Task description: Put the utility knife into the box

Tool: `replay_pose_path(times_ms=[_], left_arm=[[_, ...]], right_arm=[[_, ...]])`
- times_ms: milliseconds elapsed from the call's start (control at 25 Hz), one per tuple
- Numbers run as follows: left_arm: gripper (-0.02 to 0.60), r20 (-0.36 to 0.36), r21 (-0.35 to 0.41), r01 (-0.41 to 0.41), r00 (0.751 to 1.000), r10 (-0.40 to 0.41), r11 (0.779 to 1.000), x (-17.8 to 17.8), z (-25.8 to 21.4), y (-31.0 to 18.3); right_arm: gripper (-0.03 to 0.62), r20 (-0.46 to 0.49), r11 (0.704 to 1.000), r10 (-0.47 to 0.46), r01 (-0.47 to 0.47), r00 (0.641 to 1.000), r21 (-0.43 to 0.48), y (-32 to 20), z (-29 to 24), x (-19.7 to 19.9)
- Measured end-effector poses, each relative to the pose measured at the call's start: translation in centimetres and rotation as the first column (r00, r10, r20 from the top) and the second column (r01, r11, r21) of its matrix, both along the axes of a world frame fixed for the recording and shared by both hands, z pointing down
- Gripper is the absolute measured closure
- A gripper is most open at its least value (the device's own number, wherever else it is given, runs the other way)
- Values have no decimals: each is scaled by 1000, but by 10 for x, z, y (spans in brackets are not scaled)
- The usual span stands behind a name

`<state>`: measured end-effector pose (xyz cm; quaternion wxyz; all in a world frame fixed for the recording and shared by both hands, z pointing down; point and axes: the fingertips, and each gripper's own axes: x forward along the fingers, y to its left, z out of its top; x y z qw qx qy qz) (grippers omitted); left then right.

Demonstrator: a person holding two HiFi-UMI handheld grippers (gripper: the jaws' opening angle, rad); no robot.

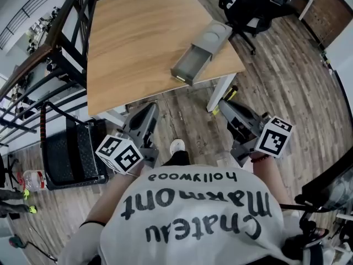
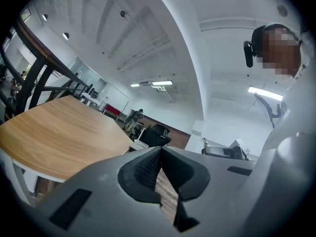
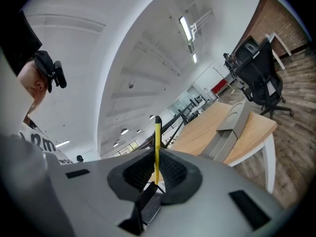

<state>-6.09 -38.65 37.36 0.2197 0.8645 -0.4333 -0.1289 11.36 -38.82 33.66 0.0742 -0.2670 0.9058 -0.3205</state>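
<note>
A grey box (image 1: 205, 47) lies at the near right corner of the wooden table (image 1: 138, 43), its drawer (image 1: 190, 66) pulled out toward me. My right gripper (image 1: 225, 104) is held low, short of the table's edge, shut on a thin yellow utility knife (image 3: 157, 147) that stands up from between the jaws. The knife's tip (image 1: 231, 93) pokes out past the jaws in the head view. The right gripper view looks toward the box (image 3: 233, 125). My left gripper (image 1: 150, 112) is below the table's front edge, jaws shut with nothing in them, fingertips (image 2: 150, 167) meeting.
A black office chair (image 1: 248, 4) stands beyond the table's right corner. A black crate (image 1: 77, 153) and a dark railing (image 1: 33, 81) are at the left. The white table leg (image 1: 220, 90) drops to the wood floor between the grippers.
</note>
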Motion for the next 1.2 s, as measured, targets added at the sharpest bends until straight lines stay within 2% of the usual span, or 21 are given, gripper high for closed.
replay_pose_path(times_ms=[280, 640, 840, 1200], left_arm=[[575, 13, -3, 9, 1000, -9, 1000, -9, 2, -33], [575, -20, -16, 55, 998, -55, 998, -36, 2, -86], [575, -29, -22, 46, 998, -46, 999, -47, 2, -116], [575, -40, -34, 3, 999, -5, 999, -53, 5, -173]], right_arm=[[562, -12, 996, 62, -63, 998, -56, -40, 6, -7], [562, -30, 994, 64, -66, 997, -89, -85, 10, -23], [563, -35, 995, 46, -49, 998, -82, -108, 6, -39], [562, -28, 990, 97, -100, 995, -98, -156, 8, -43]])
